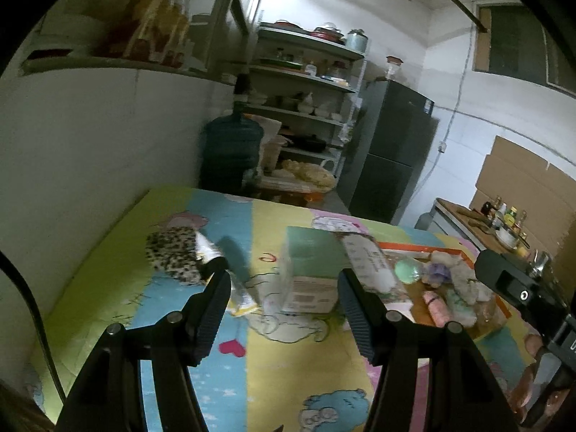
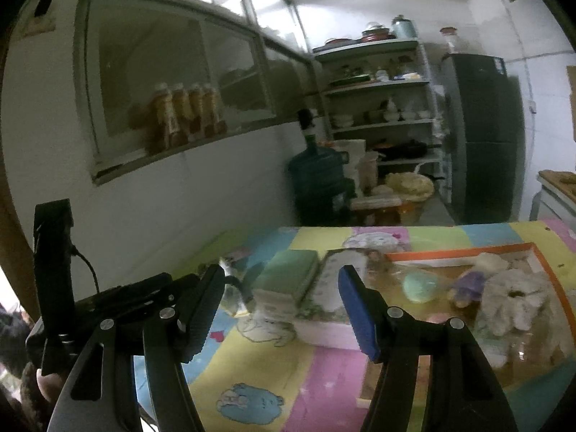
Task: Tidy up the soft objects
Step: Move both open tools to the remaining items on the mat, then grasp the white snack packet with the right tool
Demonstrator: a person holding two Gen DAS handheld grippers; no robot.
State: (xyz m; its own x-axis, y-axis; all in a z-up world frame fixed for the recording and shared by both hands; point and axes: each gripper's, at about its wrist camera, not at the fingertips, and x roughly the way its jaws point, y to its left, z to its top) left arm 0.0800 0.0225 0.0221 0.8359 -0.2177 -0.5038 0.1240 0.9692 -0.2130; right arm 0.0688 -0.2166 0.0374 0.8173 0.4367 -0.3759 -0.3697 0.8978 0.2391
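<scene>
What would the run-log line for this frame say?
left gripper: jaws open, empty | right gripper: jaws open, empty | soft toys: in orange-rimmed tray | leopard-print pouch: on cartoon tablecloth, outside tray

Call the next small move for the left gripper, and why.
Probably ease the left gripper forward-left to the leopard pouch. Its fingers are open and empty, and the pouch lies loose on the cloth, outside the orange tray holding the other soft toys.
</scene>
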